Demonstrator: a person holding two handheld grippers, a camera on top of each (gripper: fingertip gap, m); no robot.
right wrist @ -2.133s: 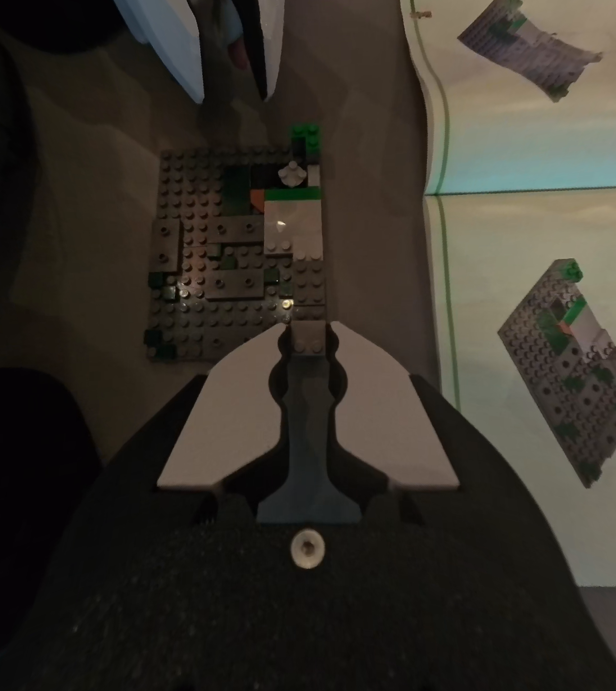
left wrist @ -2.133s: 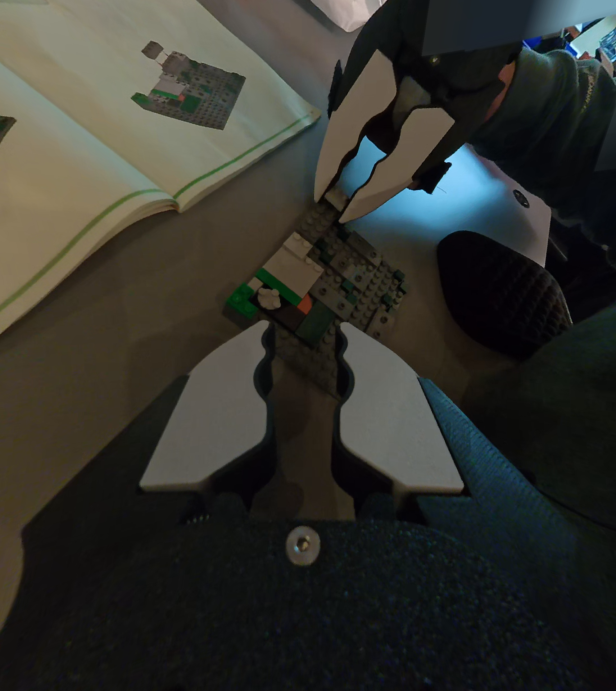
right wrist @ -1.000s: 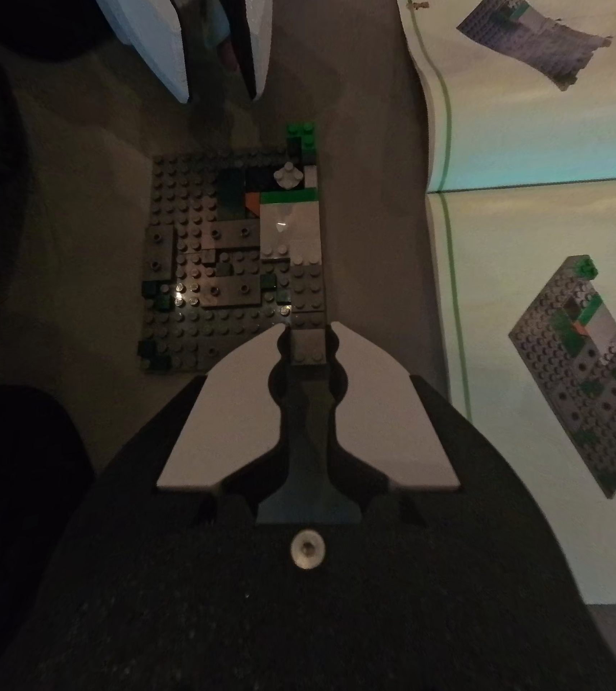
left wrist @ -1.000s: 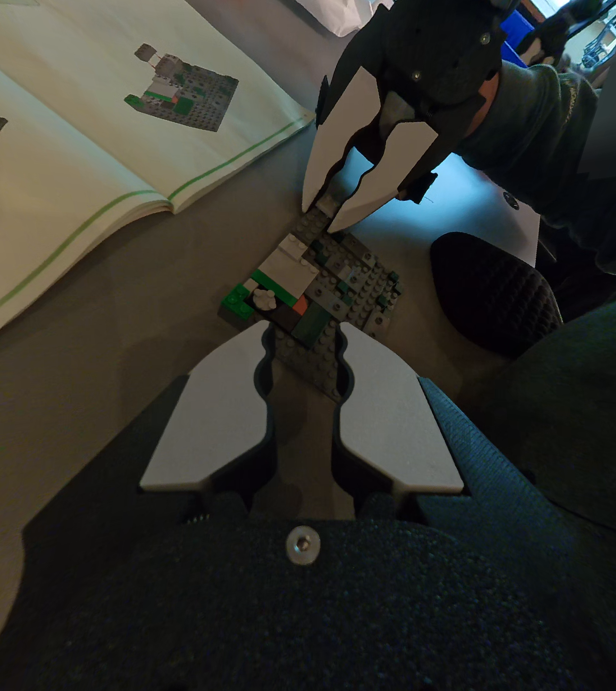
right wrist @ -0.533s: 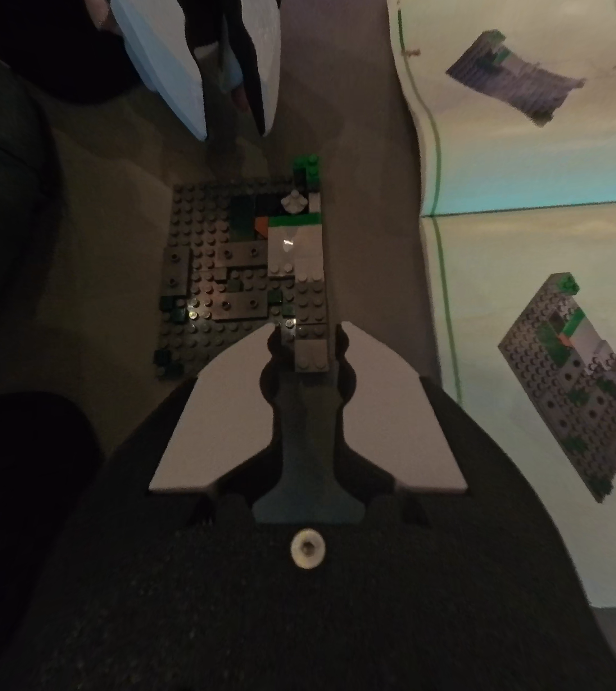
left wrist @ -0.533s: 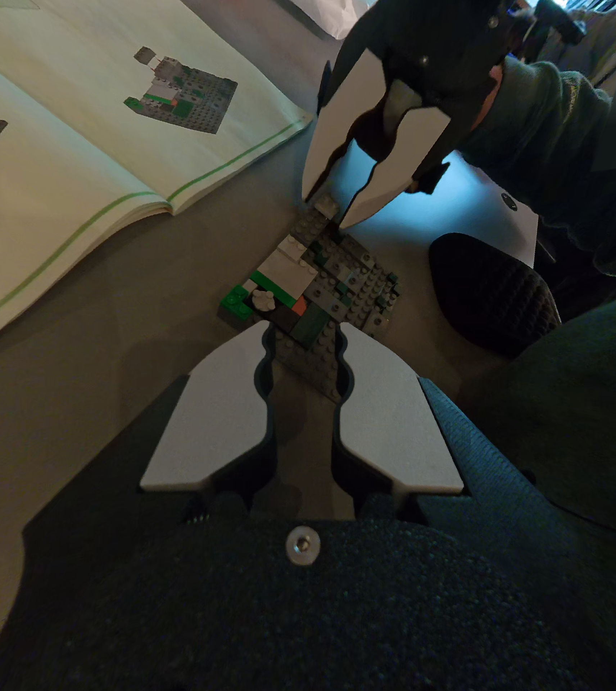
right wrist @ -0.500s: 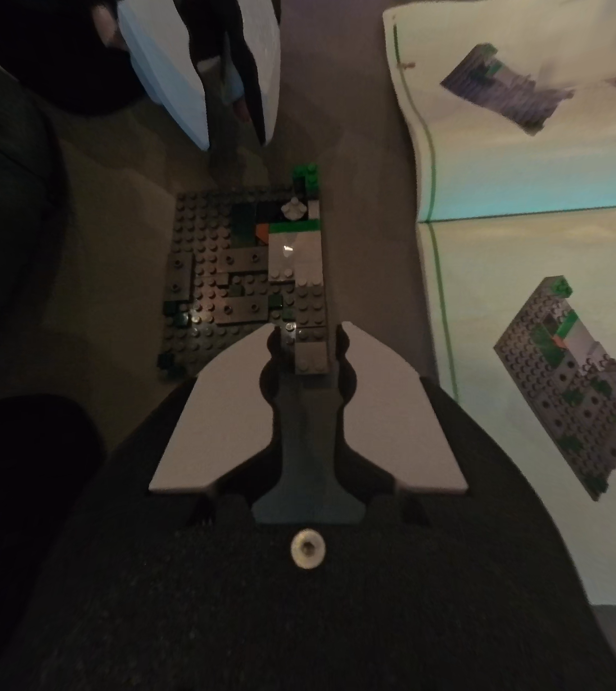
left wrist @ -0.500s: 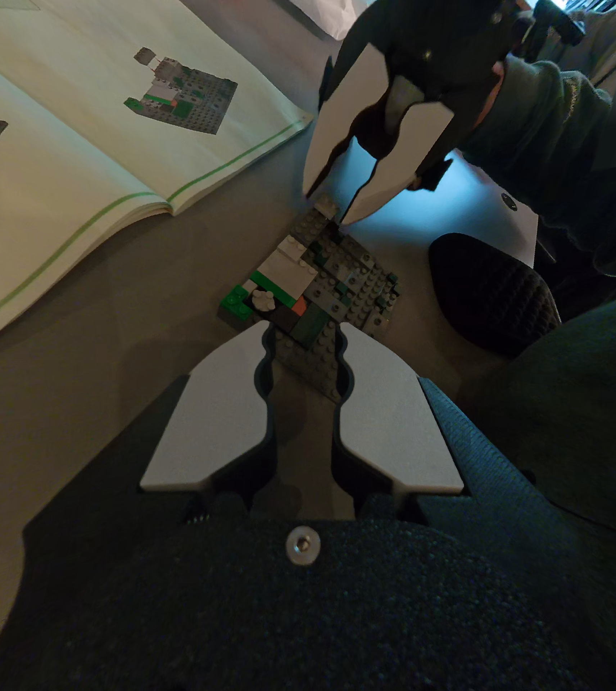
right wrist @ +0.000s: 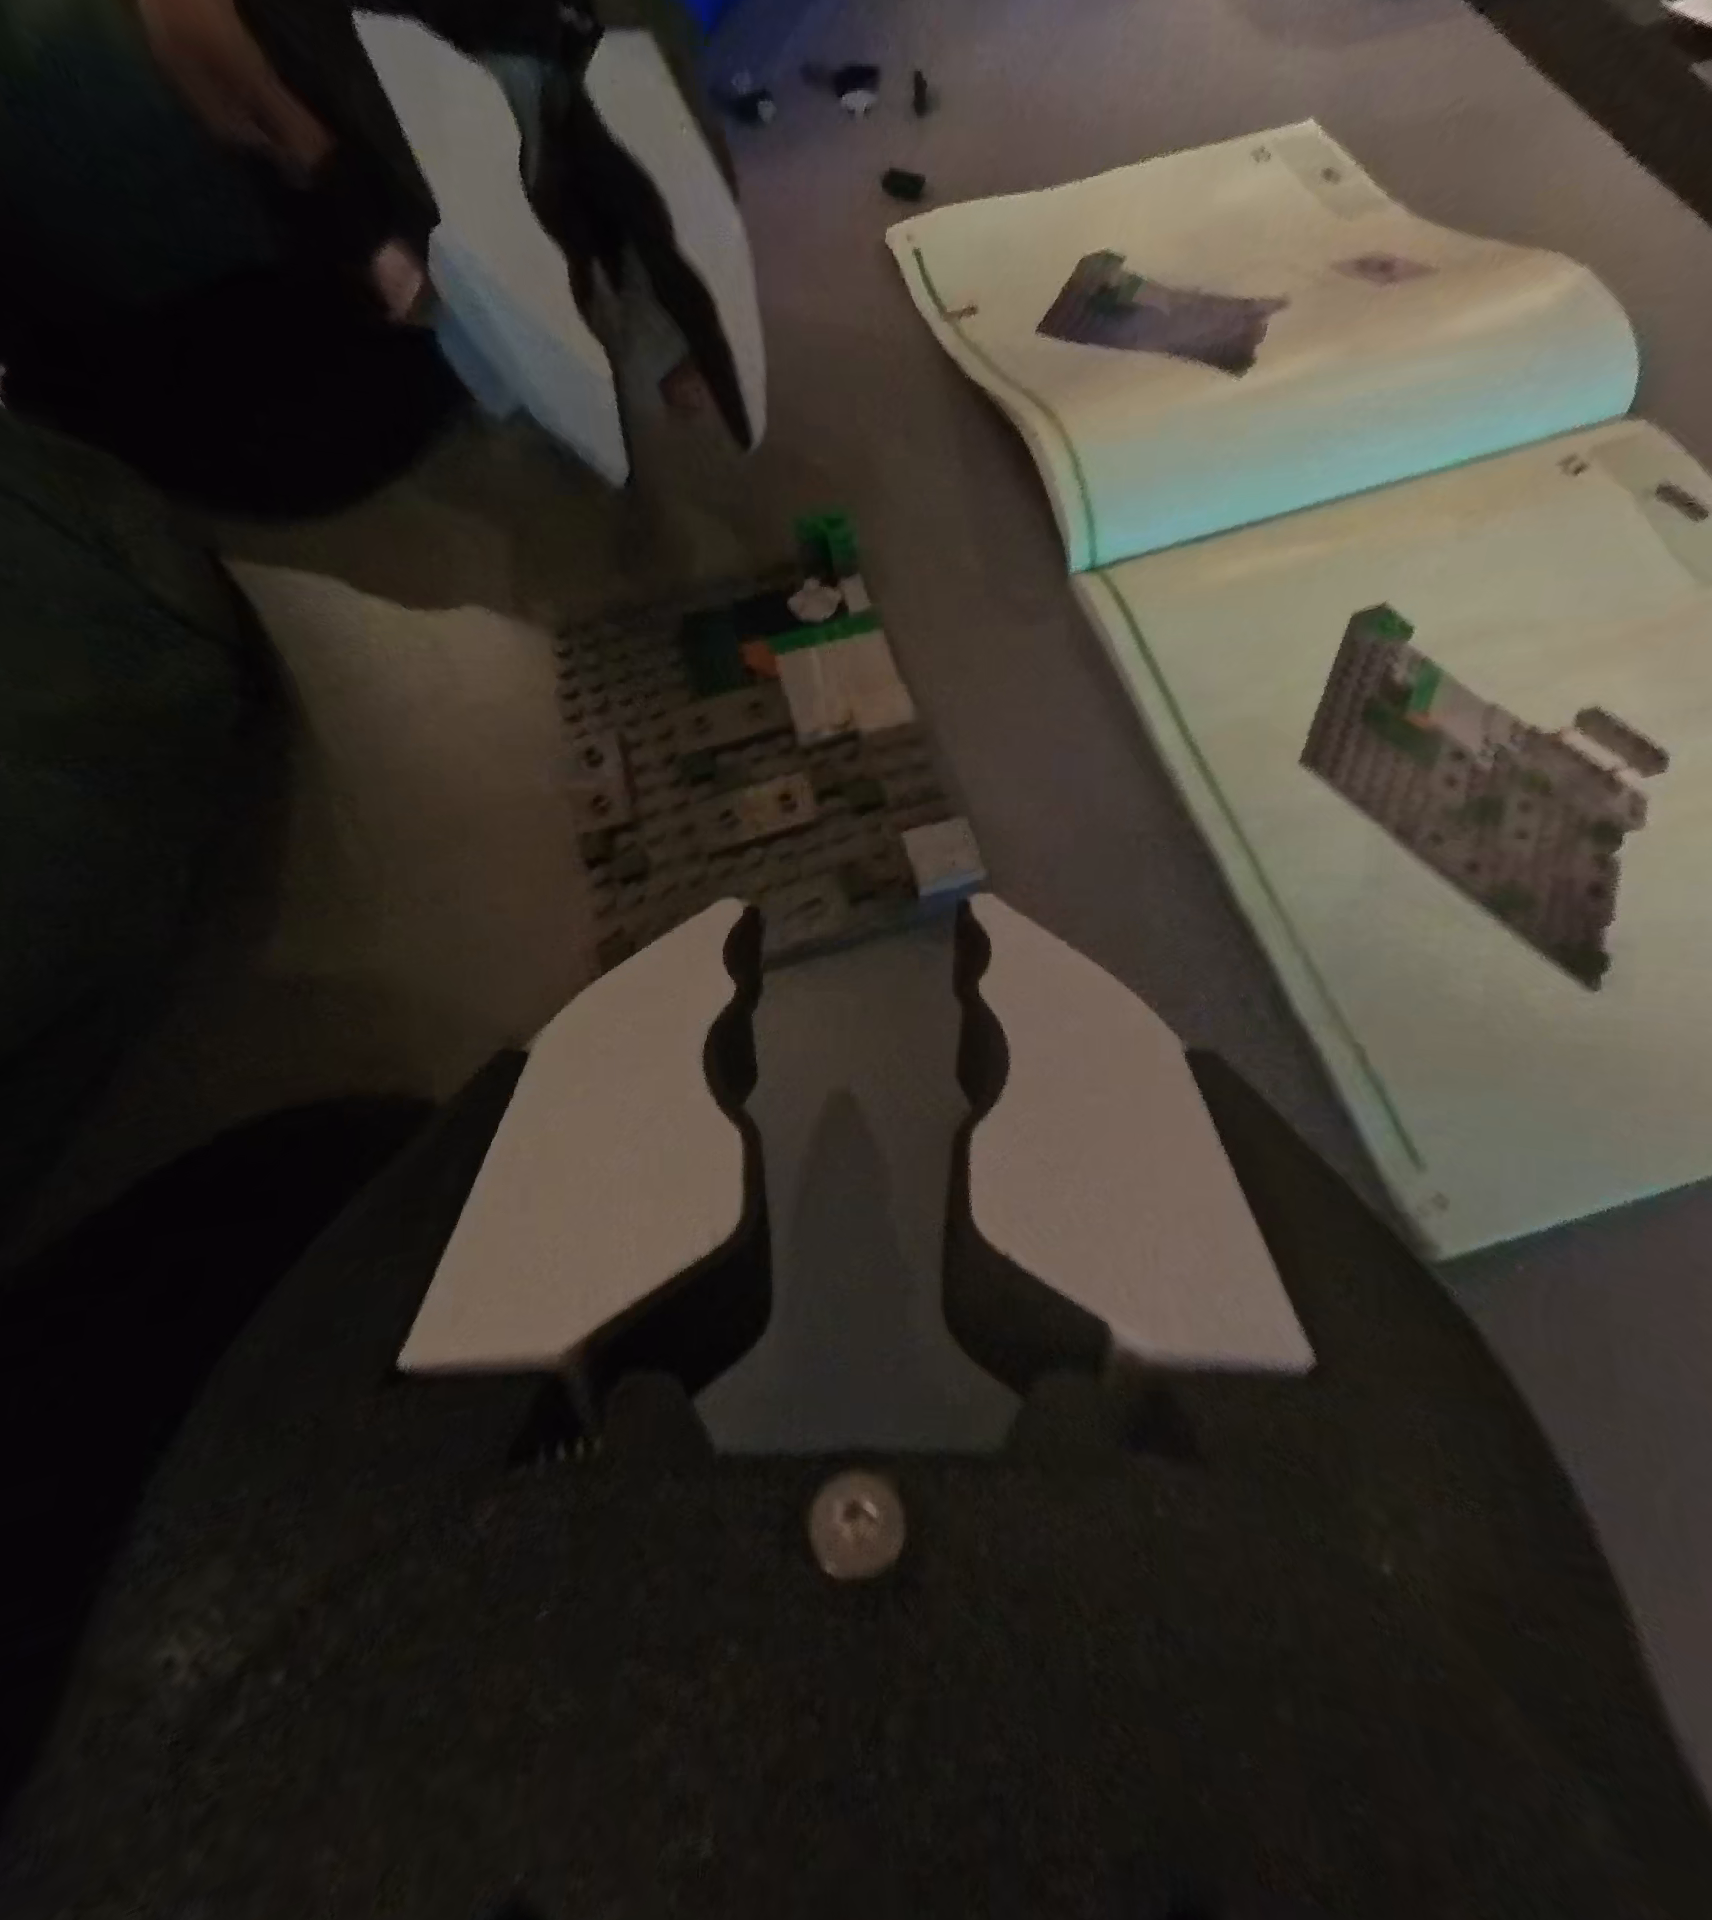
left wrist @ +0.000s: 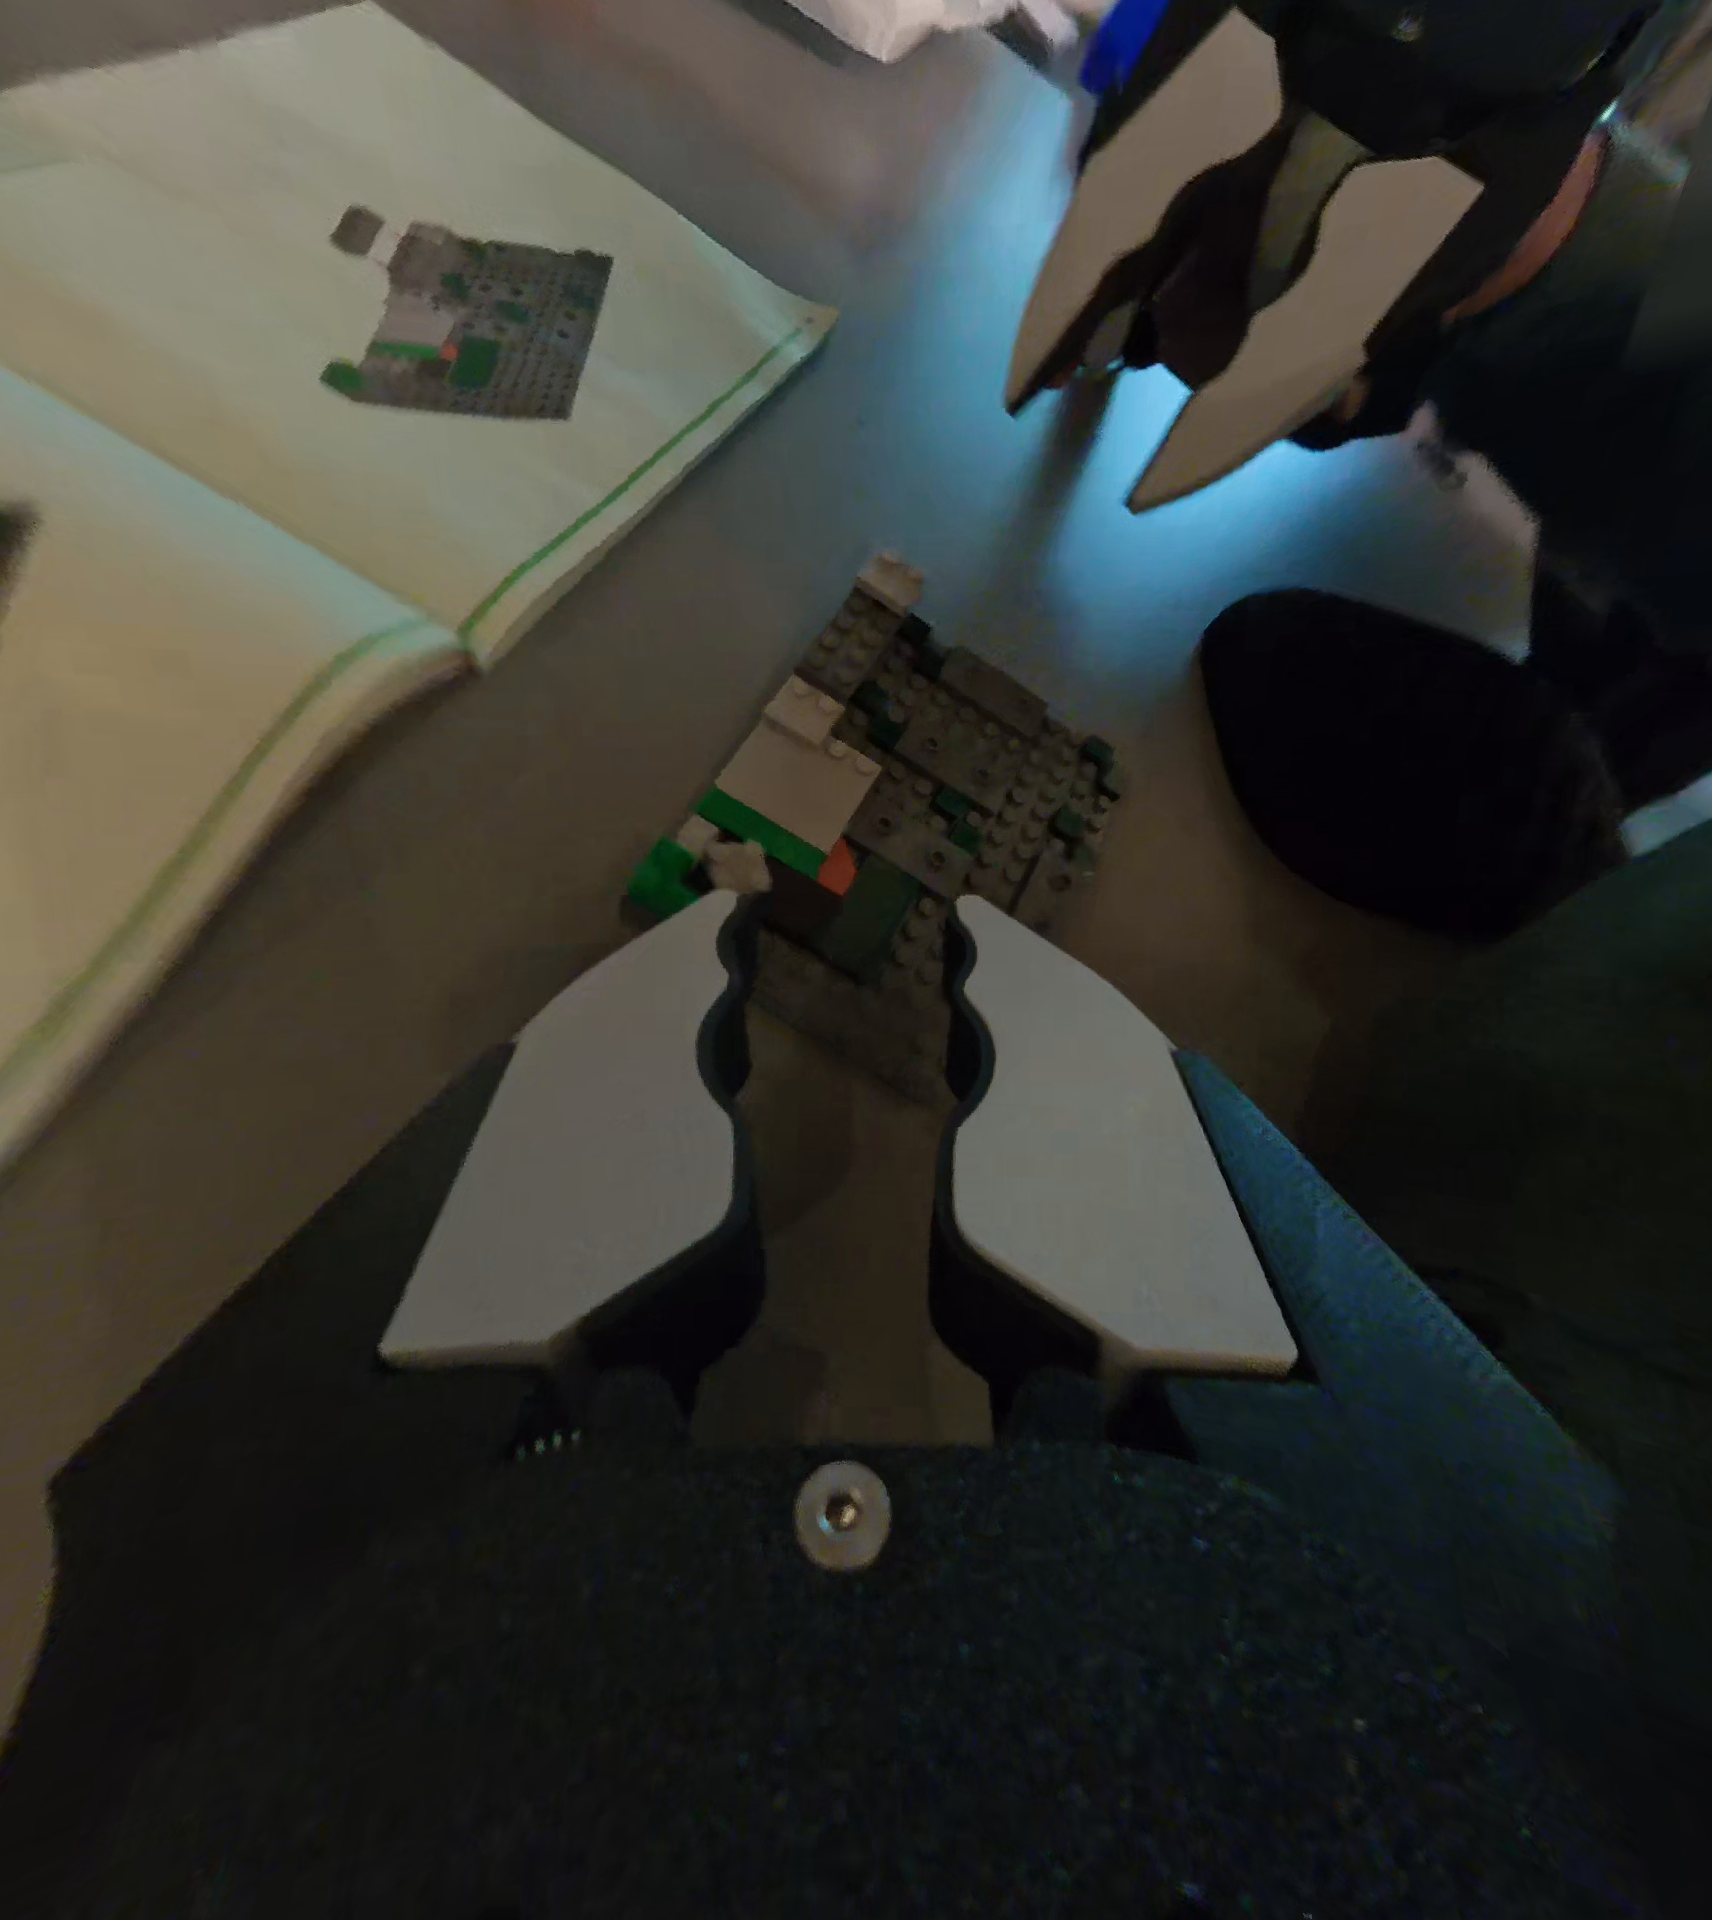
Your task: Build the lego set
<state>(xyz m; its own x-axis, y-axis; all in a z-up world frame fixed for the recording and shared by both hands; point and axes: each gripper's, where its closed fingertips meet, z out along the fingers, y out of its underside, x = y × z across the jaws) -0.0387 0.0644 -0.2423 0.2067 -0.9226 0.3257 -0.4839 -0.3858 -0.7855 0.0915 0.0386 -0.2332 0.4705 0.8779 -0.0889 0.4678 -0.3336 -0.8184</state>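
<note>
The grey baseplate [right wrist: 727,790] lies flat on the dark surface [right wrist: 1039,935], left of the open booklet [right wrist: 1454,727], with a pale brick [right wrist: 940,854] on its near right corner. The right gripper [right wrist: 852,914] hangs above its near edge, jaws apart and empty. The left gripper [left wrist: 844,909] holds over the far edge, also parted, gripping nothing.

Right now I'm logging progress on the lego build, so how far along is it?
Done: a light grey brick sits on the corner of the baseplate, with grey, green and white pieces already on it. In hand: nothing; the right gripper is open and clear of the plate, and the left gripper hangs open at the opposite edge. Left: the open manual shows further steps; loose pieces wait beyond.
</note>
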